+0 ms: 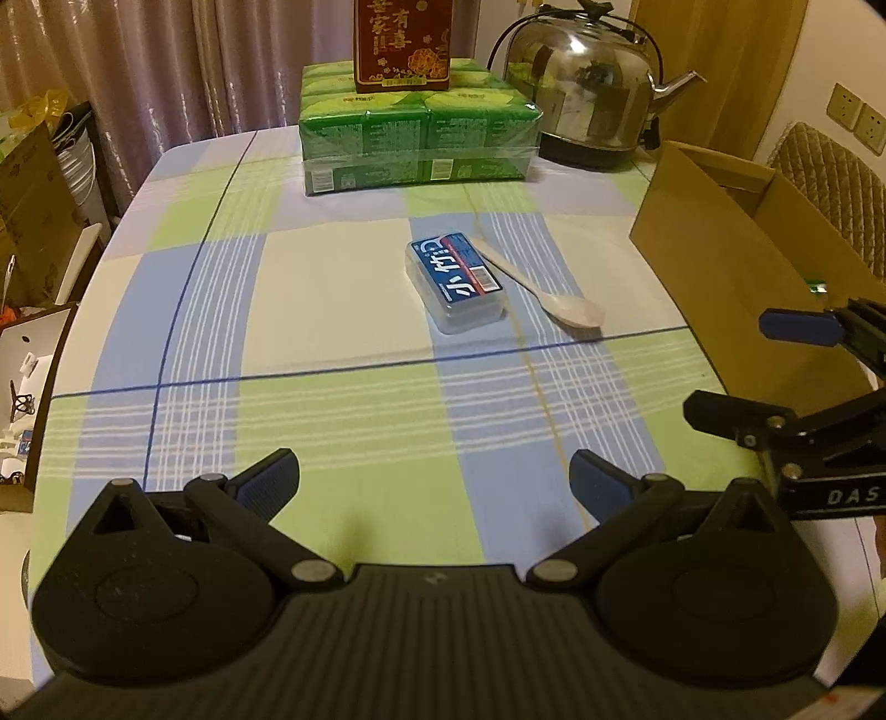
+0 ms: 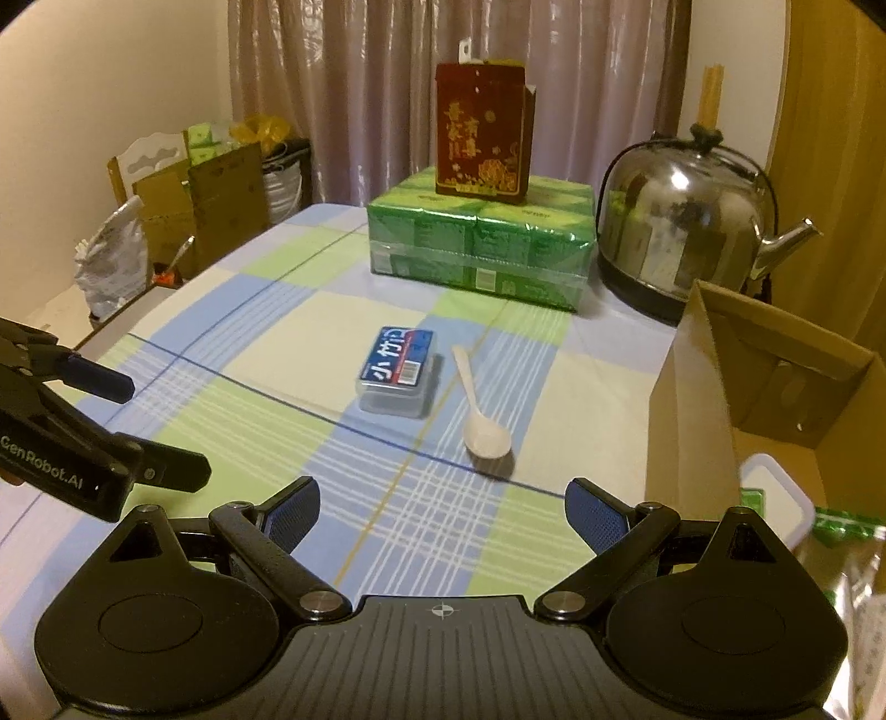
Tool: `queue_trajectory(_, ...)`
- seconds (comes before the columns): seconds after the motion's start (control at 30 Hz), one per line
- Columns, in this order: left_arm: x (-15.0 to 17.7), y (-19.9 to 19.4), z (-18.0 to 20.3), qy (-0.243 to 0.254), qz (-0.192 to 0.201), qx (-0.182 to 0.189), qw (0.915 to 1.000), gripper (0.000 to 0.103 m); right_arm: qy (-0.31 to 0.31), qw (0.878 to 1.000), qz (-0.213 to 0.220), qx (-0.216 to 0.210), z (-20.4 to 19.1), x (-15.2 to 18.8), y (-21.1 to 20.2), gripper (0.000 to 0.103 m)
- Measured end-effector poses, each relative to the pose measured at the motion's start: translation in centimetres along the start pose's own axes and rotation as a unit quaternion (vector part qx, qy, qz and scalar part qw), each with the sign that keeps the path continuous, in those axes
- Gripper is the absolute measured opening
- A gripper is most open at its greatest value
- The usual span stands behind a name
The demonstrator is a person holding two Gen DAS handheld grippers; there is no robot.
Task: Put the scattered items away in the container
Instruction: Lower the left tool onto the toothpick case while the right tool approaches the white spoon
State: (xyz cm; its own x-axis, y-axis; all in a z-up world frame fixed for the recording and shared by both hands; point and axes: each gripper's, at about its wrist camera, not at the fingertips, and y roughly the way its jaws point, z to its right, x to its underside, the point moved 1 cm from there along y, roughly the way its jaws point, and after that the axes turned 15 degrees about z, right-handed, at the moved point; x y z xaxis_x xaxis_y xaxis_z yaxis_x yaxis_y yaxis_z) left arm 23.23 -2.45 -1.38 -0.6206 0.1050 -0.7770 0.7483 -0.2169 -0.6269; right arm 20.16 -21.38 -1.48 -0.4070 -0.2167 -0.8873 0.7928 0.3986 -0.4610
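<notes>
A clear plastic box with a blue label (image 1: 457,283) (image 2: 398,370) lies mid-table on the checked cloth. A pale wooden spoon (image 1: 542,292) (image 2: 479,411) lies just right of it, bowl towards me. An open cardboard box (image 1: 742,260) (image 2: 775,410) stands at the right table edge, with a white-lidded item (image 2: 775,493) and green packets inside. My left gripper (image 1: 434,484) is open and empty, low over the near cloth. My right gripper (image 2: 443,518) is open and empty, beside the cardboard box. Each gripper shows in the other's view, the right one (image 1: 742,371) and the left one (image 2: 160,426).
A wrapped green tissue pack (image 1: 418,138) (image 2: 482,243) with a red carton (image 1: 403,44) (image 2: 482,130) on top stands at the table's back. A steel kettle (image 1: 581,83) (image 2: 686,227) is back right. Cardboard boxes and bags (image 2: 194,205) sit beyond the left table edge.
</notes>
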Motion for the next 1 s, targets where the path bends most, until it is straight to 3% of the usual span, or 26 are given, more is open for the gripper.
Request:
queue_trajectory(0.43,-0.6,5.7,-1.6,-0.003,-0.007,0.001,1.0000,0.102,0.007,1.000,-0.009,0.018,2.4,0.3,7.4,0.090)
queue_trajectory(1.0,-1.1,10.6,-2.3,-0.008,-0.002,0.015,0.9999,0.102,0.008,0.999,-0.030,0.018,3.8,2.2,13.2,0.048)
